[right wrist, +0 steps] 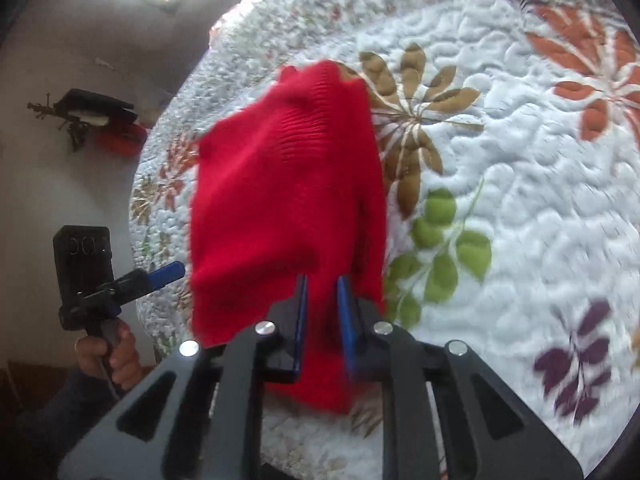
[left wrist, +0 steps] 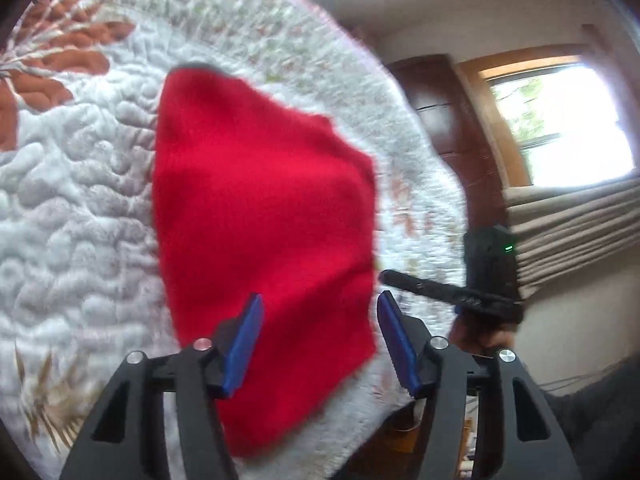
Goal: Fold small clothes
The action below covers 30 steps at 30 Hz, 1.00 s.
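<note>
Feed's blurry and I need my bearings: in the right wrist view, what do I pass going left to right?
Left claw in the person's hand → red knit garment, pinched by the right claw → green leaf print on the quilt → purple leaf print.

Bare quilt [right wrist: 520, 200] lies open to the right of the red knit garment [right wrist: 288, 200] (nothing standing on it); the garment itself fills the middle.

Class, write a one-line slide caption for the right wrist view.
Right gripper shut on a red knitted garment, lifting it above a white floral quilt.
</note>
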Tool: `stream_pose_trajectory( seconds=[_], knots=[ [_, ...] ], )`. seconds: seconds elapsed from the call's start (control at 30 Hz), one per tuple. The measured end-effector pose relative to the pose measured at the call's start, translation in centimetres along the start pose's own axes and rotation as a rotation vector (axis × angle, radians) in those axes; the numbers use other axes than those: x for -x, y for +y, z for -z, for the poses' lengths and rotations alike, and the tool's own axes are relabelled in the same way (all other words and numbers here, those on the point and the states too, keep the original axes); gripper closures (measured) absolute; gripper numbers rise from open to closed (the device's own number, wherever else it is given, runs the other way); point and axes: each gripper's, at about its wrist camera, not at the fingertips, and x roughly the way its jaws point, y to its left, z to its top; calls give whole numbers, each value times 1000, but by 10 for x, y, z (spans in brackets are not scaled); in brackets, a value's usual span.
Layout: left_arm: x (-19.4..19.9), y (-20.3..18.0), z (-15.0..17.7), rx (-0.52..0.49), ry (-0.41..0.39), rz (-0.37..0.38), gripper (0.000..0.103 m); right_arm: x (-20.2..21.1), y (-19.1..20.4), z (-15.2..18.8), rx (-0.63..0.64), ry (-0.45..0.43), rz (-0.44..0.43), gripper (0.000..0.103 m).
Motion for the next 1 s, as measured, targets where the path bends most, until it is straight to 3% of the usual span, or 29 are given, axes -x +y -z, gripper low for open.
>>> stream_pose_trajectory(
  seconds=[0.1, 0.23, 0.3, 0.43, 0.47, 0.53, 0.57, 0.6, 0.63, 0.67, 0.7, 0.87, 1.0],
  knots=[
    [2, -4, 24, 29, 31, 56, 43, -4, 16, 27, 14, 42, -60, 87],
    [-29, 19, 54, 82, 143, -1, 44, -44, 12, 53, 10, 148, -38, 87],
    [-40, 34, 62, 104, 168, -25, 44, -54, 0, 60, 14, 152, 12, 103],
    [-37, 39, 59, 143, 162, -19, 40, -43, -17, 60, -51, 128, 15, 103],
    [-31, 34, 58, 147, 158, -49, 37, -33, -13, 62, -46, 113, 38, 99],
    [-14, 17, 59, 145, 154, -116, 14, -8, 8, 67, -2, 70, 116, 83],
    [-5, 5, 59, 134, 148, -165, 10, 3, 23, 68, 31, 49, 155, 69],
    [11, -14, 60, 107, 129, -240, 6, 17, 41, 71, 72, 22, 204, 49],
    [24, -30, 60, 87, 115, -291, 4, 32, 61, 75, 115, -7, 264, 39],
    [42, -54, 62, 64, 102, -359, 4, 53, 89, 83, 160, -48, 341, 20],
    [58, -74, 64, 48, 97, -412, 4, 69, 108, 88, 179, -72, 377, 11],
    [147, -181, 84, -23, -5, -610, 4, 152, 194, 113, 177, -127, 474, 3],
    [188, -242, 102, -73, -49, -641, 4, 199, 241, 135, 200, -168, 498, 3]
  ],
)
